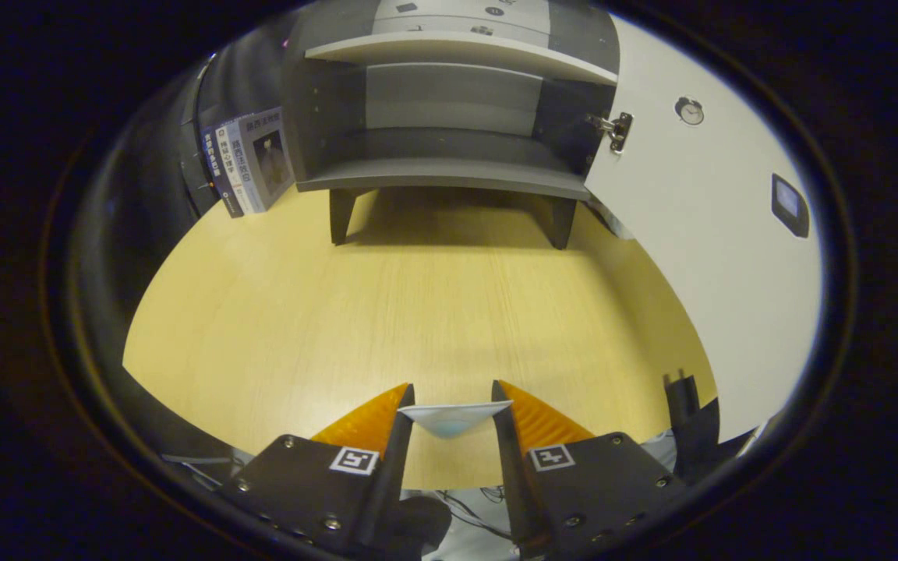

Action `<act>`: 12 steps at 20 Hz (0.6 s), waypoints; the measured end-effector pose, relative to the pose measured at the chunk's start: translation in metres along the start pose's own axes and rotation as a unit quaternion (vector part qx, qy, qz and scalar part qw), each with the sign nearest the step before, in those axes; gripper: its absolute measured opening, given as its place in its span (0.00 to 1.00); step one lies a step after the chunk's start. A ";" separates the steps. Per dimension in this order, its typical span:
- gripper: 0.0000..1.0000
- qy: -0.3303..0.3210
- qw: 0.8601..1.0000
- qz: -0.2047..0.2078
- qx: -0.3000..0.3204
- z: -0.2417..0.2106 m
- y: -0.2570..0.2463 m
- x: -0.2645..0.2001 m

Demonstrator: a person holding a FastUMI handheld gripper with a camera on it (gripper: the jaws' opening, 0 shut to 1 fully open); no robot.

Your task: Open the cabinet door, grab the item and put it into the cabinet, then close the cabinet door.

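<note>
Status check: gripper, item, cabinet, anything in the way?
Gripper shut on pale flat item. Cabinet ahead, door swung open. Books beside cabinet, off the path.

Not much readable here tbh. The books (250,162) standing on the bench (387,312) just left of the cabinet (449,117) have printed characters running down their spines and across the front cover, but they're too small and blurry to make out. Each half of the gripper (453,405) body carries a square black-and-white marker pattern, one on the left block and one on the right; those are coded patterns, no letters or numbers in them. The open cabinet door (698,257) has a small dark rectangular tag with a pale face and a round fitting above it, nothing legible on either.
</note>
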State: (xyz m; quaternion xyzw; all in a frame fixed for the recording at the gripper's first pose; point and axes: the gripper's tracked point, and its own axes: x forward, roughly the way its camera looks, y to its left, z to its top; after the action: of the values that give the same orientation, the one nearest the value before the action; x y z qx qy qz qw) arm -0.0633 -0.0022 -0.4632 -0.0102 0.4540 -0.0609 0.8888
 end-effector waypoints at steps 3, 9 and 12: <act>0.56 -0.009 1.000 0.003 0.003 0.016 0.000 -0.008; 0.56 -0.053 0.998 0.012 0.010 0.081 -0.008 -0.037; 0.56 -0.091 0.996 0.019 0.011 0.130 -0.014 -0.062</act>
State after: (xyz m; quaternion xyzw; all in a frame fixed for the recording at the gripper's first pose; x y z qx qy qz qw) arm 0.0046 -0.0133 -0.3363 0.0024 0.3704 -0.0481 0.9276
